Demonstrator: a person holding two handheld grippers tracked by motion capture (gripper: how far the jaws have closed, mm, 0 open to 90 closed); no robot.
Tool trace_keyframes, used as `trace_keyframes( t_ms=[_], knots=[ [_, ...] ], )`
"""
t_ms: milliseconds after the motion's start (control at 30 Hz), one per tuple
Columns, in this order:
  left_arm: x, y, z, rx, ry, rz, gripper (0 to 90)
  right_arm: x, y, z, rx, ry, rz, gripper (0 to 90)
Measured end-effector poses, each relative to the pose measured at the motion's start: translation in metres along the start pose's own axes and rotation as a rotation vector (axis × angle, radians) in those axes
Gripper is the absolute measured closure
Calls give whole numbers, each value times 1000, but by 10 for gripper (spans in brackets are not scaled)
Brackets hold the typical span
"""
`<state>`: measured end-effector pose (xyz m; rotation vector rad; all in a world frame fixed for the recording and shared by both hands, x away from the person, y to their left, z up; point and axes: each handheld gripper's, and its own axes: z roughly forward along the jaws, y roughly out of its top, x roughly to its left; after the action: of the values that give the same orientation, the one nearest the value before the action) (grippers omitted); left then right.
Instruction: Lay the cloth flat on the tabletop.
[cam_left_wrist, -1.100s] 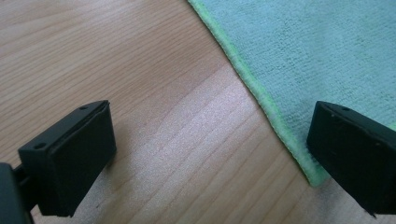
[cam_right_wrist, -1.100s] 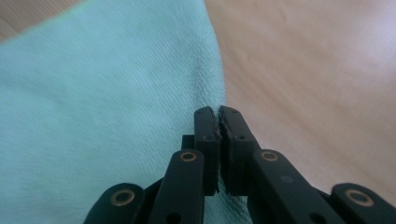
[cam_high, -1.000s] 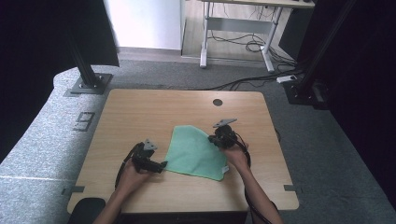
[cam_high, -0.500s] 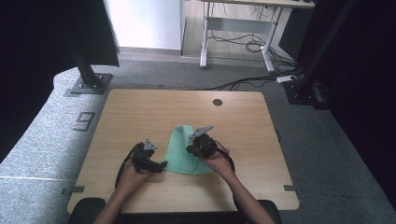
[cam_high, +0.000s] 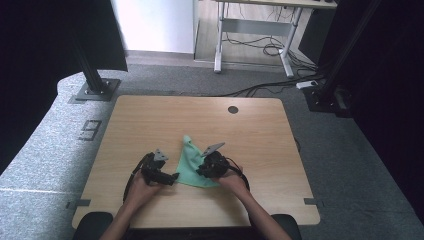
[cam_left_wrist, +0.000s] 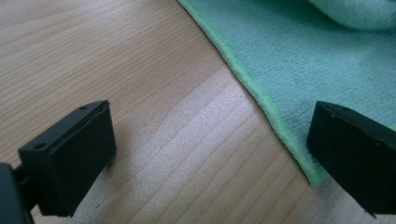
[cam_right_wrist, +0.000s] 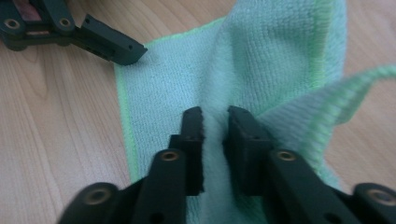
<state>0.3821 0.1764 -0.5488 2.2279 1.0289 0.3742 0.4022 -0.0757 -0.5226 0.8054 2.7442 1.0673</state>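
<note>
Green microfibre cloth, half-folded at the table's 6 o'clock. Soft, light and limp, it is best pinched at a hemmed corner. Right gripper: jaws just parting, a fold loose between them. Left gripper: wide open, empty, straddling the hem. The underlying layer is hidden.

bare table open beyond the green cloth, both grippers crowd its near edge
</note>
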Motion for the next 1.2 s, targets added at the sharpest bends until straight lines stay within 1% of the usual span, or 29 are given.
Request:
trace_keyframes(
  t_ms=[33, 67, 100, 167, 233, 367, 400, 433, 467, 500, 533, 567, 633, 667, 700, 733, 800, 833, 867, 900, 933, 967, 1000, 1033, 1100, 1133, 1167, 1200],
  knots=[
    [0, 0, 0, 0, 0, 0, 12, 0, 1, -2, -3, -6, 0, 702],
    [0, 0, 0, -1, 0, -1, 12, -1, 4, -9, -14, -15, 0, 684],
    [0, 0, 0, -1, 0, -1, 12, -1, 4, -9, -14, -15, 0, 684],
    [0, 0, 0, 0, 0, 0, 12, -4, 7, -20, -37, -37, -1, 671],
    [0, 0, 0, -1, 0, 0, 12, -5, 8, -23, -41, -42, 1, 668],
    [0, 0, 0, 0, 0, 0, 12, -16, 13, -37, -71, -73, 10, 657],
    [0, 0, 0, 0, 0, 0, 12, -24, 14, -43, -86, -92, 26, 655],
    [0, 0, 0, 0, 0, 0, 12, -24, 14, -43, -86, -92, 26, 655],
    [0, 0, 0, 0, 0, 0, 12, -31, 13, -46, -92, -108, 43, 655],
    [0, 0, 0, 0, 0, 0, 12, -31, 13, -46, -92, -108, 43, 655],
    [0, 0, 0, -1, 0, -1, 12, -36, 12, -46, -94, -115, 58, 655],
    [0, 0, 0, -1, 0, -1, 12, -44, 9, -47, -91, -123, 85, 655],
    [0, 0, 0, -1, 1, -1, 12, -53, 4, -47, -83, -143, 100, 654],
    [0, 0, 0, -1, 1, -1, 12, -53, 4, -47, -83, -143, 100, 654],
    [0, 0, 0, -2, 0, -1, 12, -56, 1, -47, -80, -150, 114, 648],
    [0, 0, 0, -2, 0, -2, 12, -64, -6, -46, -75, -165, 139, 638],
    [0, 0, 0, -2, 0, -1, 12, -68, -12, -45, -71, -162, 159, 637],
    [0, 0, 0, -2, 0, -1, 12, -68, -12, -45, -71, -162, 159, 637],
    [0, 0, 0, -2, 0, -2, 12, -69, -17, -43, -57, -153, 164, 673],
    [0, 0, 0, -2, 0, -2, 12, -69, -17, -43, -57, -153, 164, 673],
    [0, 0, 0, -2, 0, -2, 12, -68, -19, -41, -50, -144, 163, 745],
    [0, 0, 0, -2, 0, -2, 12, -66, -19, -41, -56, -142, 162, 780],
    [0, 0, 0, -2, 0, -2, 12, -64, -18, -40, -60, -134, 159, 800],
    [0, 0, 0, -2, 0, -2, 12, -64, -18, -40, -60, -134, 159, 800],
    [0, 0, 0, -2, 1, 0, 12, -56, -11, -41, -73, -121, 132, 827],
    [0, 0, 0, -2, 1, -2, 12, -47, -3, -40, -78, -105, 106, 831],
    [0, 0, 0, -2, 1, -2, 12, -47, -3, -40, -78, -105, 106, 831],
    [0, 0, 0, -2, 0, -2, 12, -35, 6, -36, -77, -88, 70, 832]
  ],
)
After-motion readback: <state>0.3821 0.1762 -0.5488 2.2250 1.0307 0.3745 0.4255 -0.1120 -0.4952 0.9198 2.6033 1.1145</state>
